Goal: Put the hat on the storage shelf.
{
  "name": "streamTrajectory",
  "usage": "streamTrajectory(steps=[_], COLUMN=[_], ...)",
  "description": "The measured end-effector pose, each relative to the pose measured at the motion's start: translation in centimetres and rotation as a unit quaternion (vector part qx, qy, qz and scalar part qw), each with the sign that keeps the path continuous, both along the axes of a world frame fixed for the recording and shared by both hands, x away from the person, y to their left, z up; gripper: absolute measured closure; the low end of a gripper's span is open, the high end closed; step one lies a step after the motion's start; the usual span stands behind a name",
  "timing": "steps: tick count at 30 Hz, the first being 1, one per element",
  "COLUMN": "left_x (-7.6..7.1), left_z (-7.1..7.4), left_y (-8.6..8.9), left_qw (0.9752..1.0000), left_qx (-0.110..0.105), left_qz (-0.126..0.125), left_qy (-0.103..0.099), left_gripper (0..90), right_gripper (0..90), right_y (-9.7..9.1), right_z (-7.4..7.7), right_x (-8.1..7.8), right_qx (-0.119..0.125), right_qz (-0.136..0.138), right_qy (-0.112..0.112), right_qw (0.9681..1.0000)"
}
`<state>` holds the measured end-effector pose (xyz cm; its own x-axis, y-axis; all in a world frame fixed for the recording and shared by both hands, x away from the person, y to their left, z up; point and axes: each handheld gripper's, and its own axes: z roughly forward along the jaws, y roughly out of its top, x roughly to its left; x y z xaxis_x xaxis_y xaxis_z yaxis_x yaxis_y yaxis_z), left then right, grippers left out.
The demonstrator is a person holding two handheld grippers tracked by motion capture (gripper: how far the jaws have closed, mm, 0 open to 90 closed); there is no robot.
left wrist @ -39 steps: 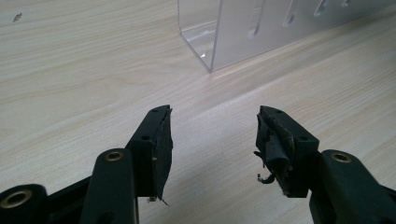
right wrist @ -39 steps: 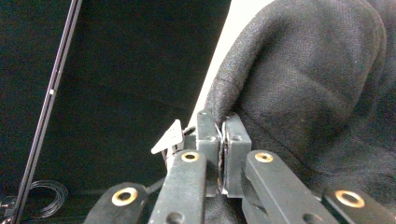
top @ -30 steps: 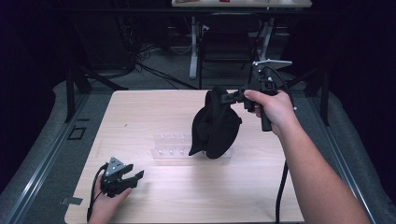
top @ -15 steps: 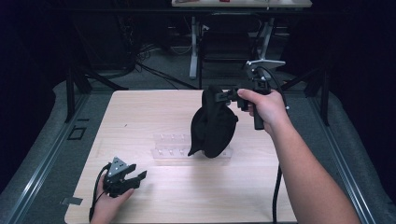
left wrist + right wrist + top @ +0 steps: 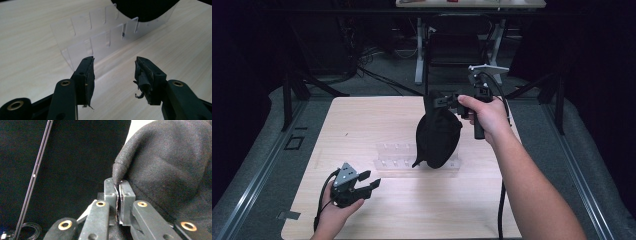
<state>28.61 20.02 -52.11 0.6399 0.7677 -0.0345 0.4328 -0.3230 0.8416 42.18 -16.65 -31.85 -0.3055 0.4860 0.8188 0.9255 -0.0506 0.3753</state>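
On the counter (image 5: 362, 125), light wood grain:

Item 1. Black fabric cap (image 5: 437, 137), hanging by a pinch of its edge. Held aloft by the right gripper (image 5: 443, 102), jaws pressed together on a fold of cloth, as the right gripper view confirms (image 5: 119, 202). The cap's lower end dangles at or just over the stand; whether it touches cannot be told.

Item 2. Clear acrylic stand (image 5: 397, 156), slotted, lying near the middle of the counter, partly behind the cap. Seen closer from the left gripper view (image 5: 100, 40), with the dark cap (image 5: 145, 8) at its far end.

Item 3. Left gripper (image 5: 368, 184), low at the near-left of the counter, jaws spread apart and holding nothing, pointed toward the stand (image 5: 113, 72).

Status, as judged: cap picked up and carried over the stand. Remaining: lowering and settling it, then release. Left gripper not yet engaged; may be wanted to steady the stand.
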Motion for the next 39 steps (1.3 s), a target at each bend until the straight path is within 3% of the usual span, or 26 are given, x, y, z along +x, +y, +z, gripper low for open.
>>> streamTrajectory(steps=[8,15,39], left_x=[1.2,1.7,2.1], left_z=[2.6,3.5,6.9], left_y=[-3.9,-6.4,-9.0], left_qw=[0.999,0.998,0.9955], left_qx=[-0.01,-0.006,-0.009], left_qz=[-0.038,-0.054,-0.081], left_qy=[-0.021,-0.031,-0.049], left_gripper=[56.1,58.3,62.6], right_gripper=[86.6,86.3,85.0], right_y=[0.4,0.6,1.2], right_z=[-0.1,-0.1,-0.1], right_x=[0.0,-0.1,-0.1], right_qx=[0.004,0.005,0.011], right_qz=[-0.001,0.0,0.006], right_qy=[-0.002,-0.006,-0.007], right_qw=[1.0,1.0,0.9999])
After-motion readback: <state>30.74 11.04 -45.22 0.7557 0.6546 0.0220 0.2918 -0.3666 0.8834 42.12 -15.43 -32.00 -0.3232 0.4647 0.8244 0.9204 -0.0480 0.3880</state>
